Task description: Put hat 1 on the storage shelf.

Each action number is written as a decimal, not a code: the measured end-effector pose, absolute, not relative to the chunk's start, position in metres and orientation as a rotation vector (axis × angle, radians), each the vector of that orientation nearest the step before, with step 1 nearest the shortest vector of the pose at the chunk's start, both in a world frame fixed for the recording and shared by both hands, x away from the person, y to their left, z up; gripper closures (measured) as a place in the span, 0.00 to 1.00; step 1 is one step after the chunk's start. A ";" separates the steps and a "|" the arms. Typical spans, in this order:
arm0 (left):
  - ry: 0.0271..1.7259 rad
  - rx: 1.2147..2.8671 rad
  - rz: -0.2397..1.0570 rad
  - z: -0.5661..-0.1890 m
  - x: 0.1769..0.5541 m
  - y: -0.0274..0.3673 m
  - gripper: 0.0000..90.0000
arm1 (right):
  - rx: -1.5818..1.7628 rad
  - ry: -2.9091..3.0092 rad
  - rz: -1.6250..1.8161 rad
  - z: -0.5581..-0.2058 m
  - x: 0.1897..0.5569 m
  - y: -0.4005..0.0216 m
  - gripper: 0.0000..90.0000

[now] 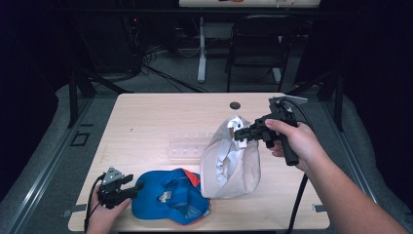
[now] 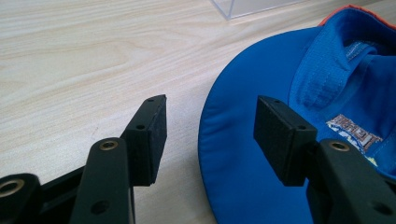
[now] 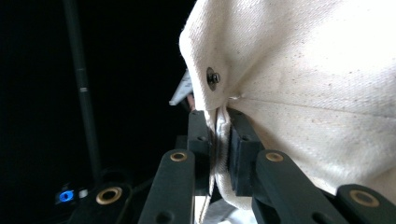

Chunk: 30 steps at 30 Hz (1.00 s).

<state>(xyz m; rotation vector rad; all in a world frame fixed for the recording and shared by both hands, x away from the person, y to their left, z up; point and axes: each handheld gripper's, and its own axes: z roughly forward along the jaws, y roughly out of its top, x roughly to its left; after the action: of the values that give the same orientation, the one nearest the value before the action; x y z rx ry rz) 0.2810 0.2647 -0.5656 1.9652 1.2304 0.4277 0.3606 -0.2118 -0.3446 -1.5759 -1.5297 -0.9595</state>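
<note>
Just right of the gaping left gripper (image 2: 210, 135) lies the blue cap's brim (image 2: 243, 140), nearer it than the right gripper (image 3: 218, 140), which is clamped on the cream hat (image 3: 317, 93).

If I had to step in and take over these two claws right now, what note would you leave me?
Right claw: shut on the edge of the cream hat, holding it up from the table.
Left claw: open, its pads on either side of the blue cap's brim but not pressing on it.
Clear plastic tray: behind both hats.
Done: cream hat gripped.
Left: the blue cap is not yet gripped; probably close the left claw on its brim next.
</note>
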 end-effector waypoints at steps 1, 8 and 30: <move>1.230 1.966 0.429 -0.566 0.281 0.265 0.50 | -1.569 -1.500 -0.984 -0.344 0.361 -0.210 0.91; 1.228 1.967 0.428 -0.565 0.281 0.265 0.50 | -1.503 -1.455 -1.057 -0.343 0.364 -0.206 0.91; 1.220 1.971 0.419 -0.565 0.281 0.264 0.50 | -1.526 -1.418 -1.165 -0.318 0.394 -0.193 0.91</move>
<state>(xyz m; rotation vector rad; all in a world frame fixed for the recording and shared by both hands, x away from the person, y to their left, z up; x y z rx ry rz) 0.2811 0.2638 -0.5648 1.9713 1.2198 0.4186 0.3940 -0.1933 -0.3176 -1.5262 -1.4183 -1.1647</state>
